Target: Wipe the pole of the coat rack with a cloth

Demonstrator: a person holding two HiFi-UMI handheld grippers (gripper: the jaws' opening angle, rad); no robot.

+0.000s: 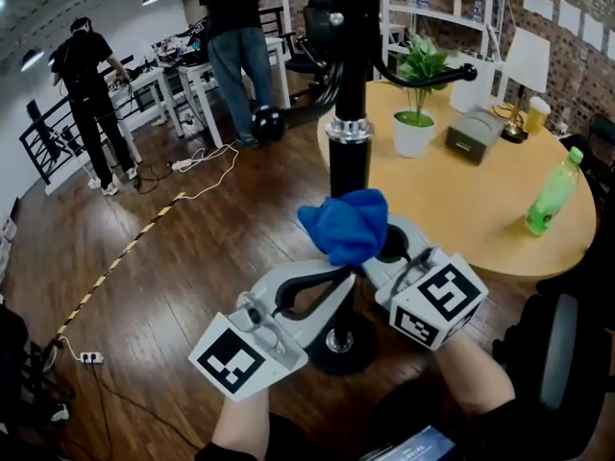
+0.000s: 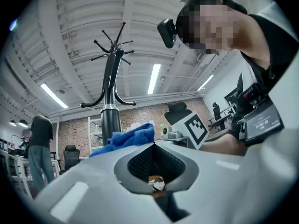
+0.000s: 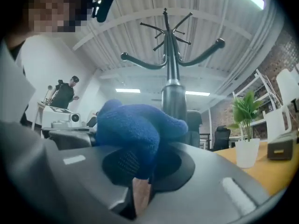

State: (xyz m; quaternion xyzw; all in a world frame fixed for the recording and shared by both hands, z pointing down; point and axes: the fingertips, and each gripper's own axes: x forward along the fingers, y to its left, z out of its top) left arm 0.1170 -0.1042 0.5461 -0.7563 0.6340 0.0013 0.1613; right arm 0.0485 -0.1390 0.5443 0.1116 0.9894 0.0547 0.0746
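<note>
Right gripper (image 1: 384,257) clamps blue cloth (image 1: 348,224), bunched against coat rack pole (image 1: 350,152). Left gripper (image 1: 341,279) pinched shut, empty, just beside. We fear the bunched cloth snags and pulls free; a hard shove tips the rack.

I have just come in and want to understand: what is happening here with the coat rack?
A person holds two grippers at the tall black coat rack pole. The right gripper is shut on a bunched blue knitted cloth, held at the pole's lower part. The left gripper, jaws together, sits just beside the cloth.
</note>
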